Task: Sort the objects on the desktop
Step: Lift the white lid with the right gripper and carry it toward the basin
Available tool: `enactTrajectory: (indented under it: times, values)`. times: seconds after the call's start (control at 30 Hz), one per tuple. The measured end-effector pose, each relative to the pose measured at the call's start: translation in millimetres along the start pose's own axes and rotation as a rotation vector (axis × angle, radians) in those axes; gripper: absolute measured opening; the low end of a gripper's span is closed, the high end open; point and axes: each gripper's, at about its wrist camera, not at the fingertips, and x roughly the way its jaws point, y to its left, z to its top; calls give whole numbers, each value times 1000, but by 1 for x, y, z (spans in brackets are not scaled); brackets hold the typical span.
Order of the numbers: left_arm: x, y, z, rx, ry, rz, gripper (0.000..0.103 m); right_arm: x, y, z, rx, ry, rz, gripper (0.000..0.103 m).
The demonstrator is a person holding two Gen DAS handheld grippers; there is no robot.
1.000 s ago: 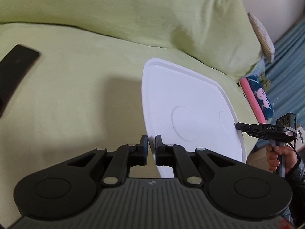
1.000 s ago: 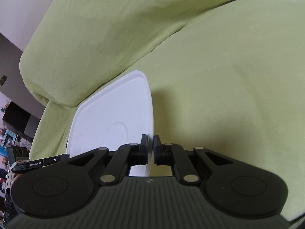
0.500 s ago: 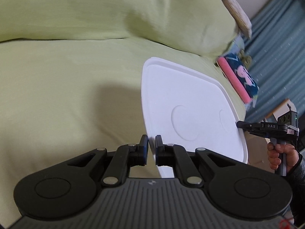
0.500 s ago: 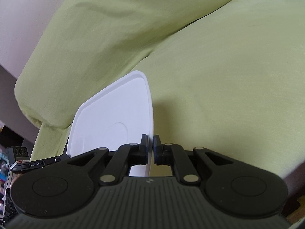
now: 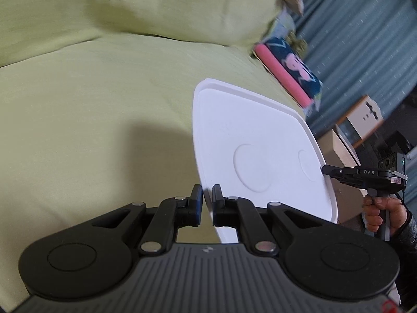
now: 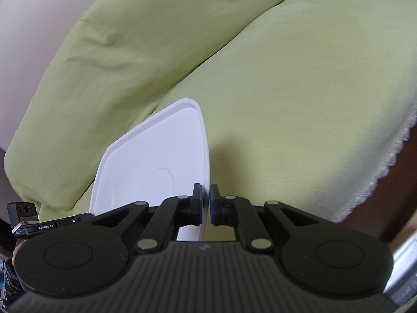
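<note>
A flat white tray point(image 5: 250, 135) with round recesses hangs in the air over a green sofa, held by both grippers. My left gripper point(image 5: 207, 198) is shut on one edge of it. In the right wrist view the same white tray point(image 6: 156, 156) stands edge-on, and my right gripper point(image 6: 205, 198) is shut on its opposite rim. The other gripper shows in each view: the right one point(image 5: 325, 169) pinching the tray's far edge with a hand point(image 5: 383, 214) on its grip, and the left one's body point(image 6: 52, 225) at the lower left.
The green sofa seat point(image 5: 91, 109) and back cushion point(image 5: 135, 5) fill both views. A pink and blue cushion point(image 5: 289, 70) lies at the sofa's end. Blue curtains point(image 5: 365, 39) and a small wooden cabinet point(image 5: 362, 120) stand beyond. The seat's lace-trimmed front edge point(image 6: 385, 156) drops off at right.
Both grippers have carried the tray sideways along the sofa; the black object on the seat left the left view, and curtains, a cabinet and the seat's front edge came into sight.
</note>
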Motion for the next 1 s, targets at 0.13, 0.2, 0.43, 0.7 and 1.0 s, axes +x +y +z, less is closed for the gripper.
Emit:
enactTrajectory:
  times: [0.13,0.2,0.43,0.7,1.0]
  values:
    - [20,-21,6,37,30,-33,4,-25,-21,-4,31,-36,-33,6]
    - [31,-33,9,56,44,-48,4,-37,-31,-5,45,-50,-50,6]
    - [66,-70,14,114,94,-98,5,-83,-68,-17,100,-108,-101,6]
    - [108,-120,14,186,151,-161,4,-137,-105,-44,174,-169,-164,6]
    - [141,-171,5,263,217,-220,4,-194,-134,-81,249,-236,-237,6]
